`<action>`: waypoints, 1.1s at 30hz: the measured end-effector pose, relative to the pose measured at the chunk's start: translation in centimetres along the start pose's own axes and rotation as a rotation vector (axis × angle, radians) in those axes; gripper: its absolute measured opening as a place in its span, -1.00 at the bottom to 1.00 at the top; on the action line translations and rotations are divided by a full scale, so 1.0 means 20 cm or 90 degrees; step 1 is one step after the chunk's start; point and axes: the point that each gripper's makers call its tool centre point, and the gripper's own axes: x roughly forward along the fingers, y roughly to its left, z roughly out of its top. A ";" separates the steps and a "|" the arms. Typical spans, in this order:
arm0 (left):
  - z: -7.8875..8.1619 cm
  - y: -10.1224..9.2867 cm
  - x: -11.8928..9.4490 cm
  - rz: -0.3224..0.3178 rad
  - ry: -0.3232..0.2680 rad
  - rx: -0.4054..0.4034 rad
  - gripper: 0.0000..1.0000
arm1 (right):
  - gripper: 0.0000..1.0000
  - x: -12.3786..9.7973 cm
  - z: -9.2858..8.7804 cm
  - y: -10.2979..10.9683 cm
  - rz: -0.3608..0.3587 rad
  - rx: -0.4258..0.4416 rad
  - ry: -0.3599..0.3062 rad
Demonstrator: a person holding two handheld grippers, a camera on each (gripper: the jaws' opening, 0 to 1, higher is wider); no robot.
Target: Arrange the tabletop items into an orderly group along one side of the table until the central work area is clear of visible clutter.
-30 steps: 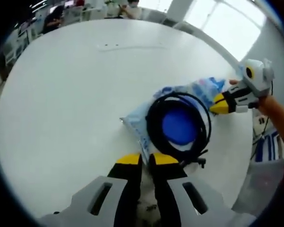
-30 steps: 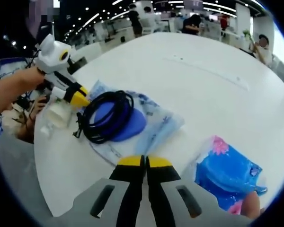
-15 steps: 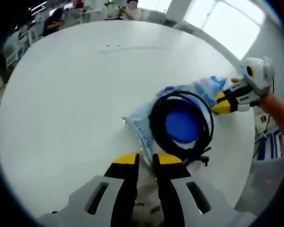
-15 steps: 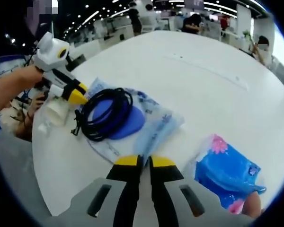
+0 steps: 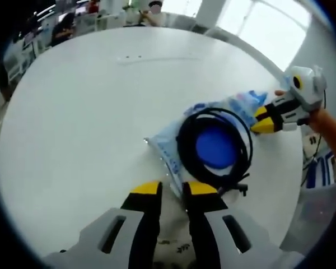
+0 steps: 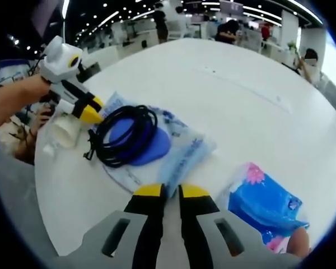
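Tabletop items sit grouped near one edge of the round white table (image 5: 73,112). Largest is a clear plastic pouch with blue print (image 6: 185,145), judged light, limp and slippery; a corner or edge is the sound hold. On it rests a blue disc-like pad (image 6: 151,147), seemingly soft, its nature uncertain. Around the pad lies a coiled black cable (image 5: 213,148), flexible and liable to uncoil, best taken across several loops. A blue floral packet (image 6: 266,204) lies apart, soft, partly cut off. A small pale cup-like item (image 6: 64,131) cannot be identified. Left gripper (image 5: 173,190) hovers near the pouch, fingers slightly parted, holding nothing. Right gripper (image 6: 165,191) likewise, fingers narrowly apart, empty.
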 end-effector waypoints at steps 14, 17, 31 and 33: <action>0.02 -0.02 -0.03 -0.006 -0.026 0.025 -0.46 | -0.71 -0.05 0.05 -0.02 -0.018 -0.013 -0.033; 0.03 -0.03 -0.05 -0.005 -0.031 0.031 -0.45 | -0.69 -0.07 0.06 -0.02 -0.023 -0.017 -0.039; 0.13 -0.10 -0.16 -0.028 -0.127 0.074 -0.34 | -0.55 -0.12 0.12 0.02 -0.021 -0.052 -0.073; 0.16 -0.12 -0.18 -0.037 -0.148 0.085 -0.34 | -0.53 -0.13 0.13 0.04 -0.019 -0.057 -0.078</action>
